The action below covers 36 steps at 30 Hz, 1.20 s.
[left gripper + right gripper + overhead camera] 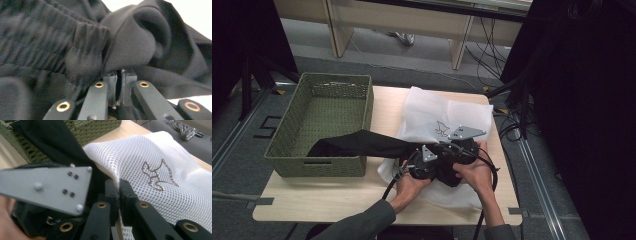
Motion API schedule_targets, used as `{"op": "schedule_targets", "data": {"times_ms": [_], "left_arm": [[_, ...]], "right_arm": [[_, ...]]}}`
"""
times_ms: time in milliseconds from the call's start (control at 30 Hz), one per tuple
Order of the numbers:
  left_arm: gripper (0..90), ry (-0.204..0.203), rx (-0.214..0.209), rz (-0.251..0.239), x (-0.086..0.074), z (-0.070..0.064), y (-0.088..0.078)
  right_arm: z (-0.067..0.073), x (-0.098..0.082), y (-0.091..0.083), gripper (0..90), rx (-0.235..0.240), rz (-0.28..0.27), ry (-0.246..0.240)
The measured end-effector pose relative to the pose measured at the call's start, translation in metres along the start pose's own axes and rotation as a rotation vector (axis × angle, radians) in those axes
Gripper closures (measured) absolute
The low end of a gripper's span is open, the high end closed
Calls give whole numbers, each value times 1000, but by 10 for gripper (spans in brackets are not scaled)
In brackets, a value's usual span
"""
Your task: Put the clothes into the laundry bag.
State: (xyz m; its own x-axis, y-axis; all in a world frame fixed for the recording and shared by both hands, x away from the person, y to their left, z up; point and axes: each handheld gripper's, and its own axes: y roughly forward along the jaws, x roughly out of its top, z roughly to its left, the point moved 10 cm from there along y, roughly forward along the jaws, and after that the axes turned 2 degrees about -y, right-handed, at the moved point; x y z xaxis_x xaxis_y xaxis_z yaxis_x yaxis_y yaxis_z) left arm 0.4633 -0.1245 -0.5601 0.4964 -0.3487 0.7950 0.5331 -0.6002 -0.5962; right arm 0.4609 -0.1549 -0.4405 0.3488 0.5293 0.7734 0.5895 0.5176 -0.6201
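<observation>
A black garment (357, 144) trails from the green woven basket (287, 167) across to a white mesh bag (447, 115) printed with a small brown animal outline. In the high view my left gripper (424, 162) and right gripper (462, 145) sit close together at the bag's near edge. In the left gripper view my left gripper (119, 75) is shut on a thin fold of the black garment (140, 37), beside its elastic cuff. In the right gripper view my right gripper (118, 186) is shut on the edge of the mesh bag (155, 157), with the black garment (50, 140) behind.
The basket stands on the left half of the wooden table (327, 200). The left gripper's grey plate (47, 187) lies just left of my right jaws. Cables run along the floor past the table's right edge (507, 125). Bare tabletop lies in front of the basket.
</observation>
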Motion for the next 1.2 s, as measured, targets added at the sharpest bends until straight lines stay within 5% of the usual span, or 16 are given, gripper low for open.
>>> {"op": "schedule_targets", "data": {"times_ms": [167, 233, 300, 433, 567, 667, 767, 1067, 1200], "left_arm": [[599, 49, -51, 28, -3, -8, -20], [499, 41, -83, 23, -3, -13, -37], [428, 83, -115, 34, -5, -15, -58], [302, 55, -153, 27, -5, -7, -100], [239, 81, -120, 27, -7, 26, -142], [185, -2, -109, 8, -8, 50, -163], [185, -44, -78, -20, -4, 76, -180], [253, -90, 110, -21, 2, 143, -204], [367, -103, 127, 17, -5, 162, -200]], "right_arm": [[-3, -2, -1, 873, -1, 0, 3], [-3, -2, -2, 873, 2, 2, 9], [-2, -2, -3, 873, -4, 0, 23], [-2, -2, -2, 872, -4, -2, 17], [0, -2, -3, 873, 2, 5, 32], [-3, -1, -2, 872, 2, -3, -1], [-2, -1, -2, 872, 2, 0, 6], [-3, -2, -1, 872, 7, -2, -1], [-3, -2, 0, 872, 5, -2, -1]]}}
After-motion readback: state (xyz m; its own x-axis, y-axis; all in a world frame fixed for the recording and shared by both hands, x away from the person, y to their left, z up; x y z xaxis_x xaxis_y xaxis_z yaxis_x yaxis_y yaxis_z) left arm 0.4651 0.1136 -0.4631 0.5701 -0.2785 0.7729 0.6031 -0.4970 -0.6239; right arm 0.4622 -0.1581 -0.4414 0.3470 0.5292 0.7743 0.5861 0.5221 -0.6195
